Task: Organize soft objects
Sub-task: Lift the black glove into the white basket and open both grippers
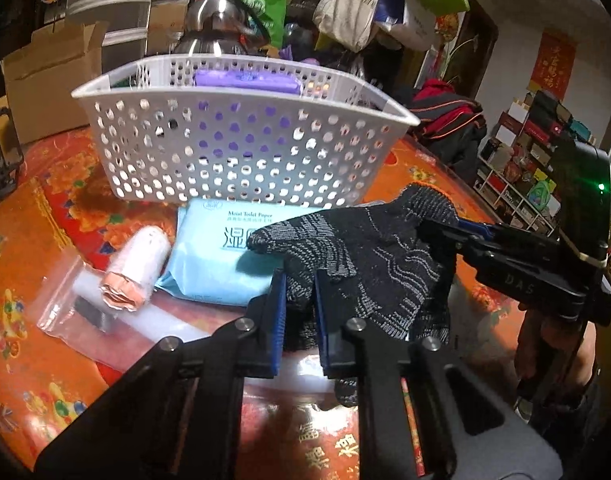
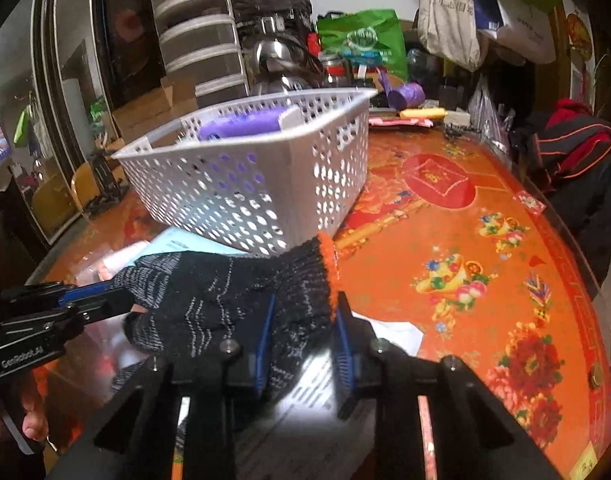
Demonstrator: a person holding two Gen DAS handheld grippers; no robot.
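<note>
While both my tools pinch glove [image 1: 369, 264] above counter [image 2: 465, 240], left tool [image 1: 299, 312] clamps fingers, right tool [image 2: 301, 332] clamps cuff. Risk: knit slips out, snags basket [image 1: 241, 148] rim, drops short onto wipes pack [image 1: 221, 264].

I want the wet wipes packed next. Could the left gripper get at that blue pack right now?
Probably not yet: the left gripper is shut on the black glove, whose fingers drape over the blue pack. The glove must go first.
</note>
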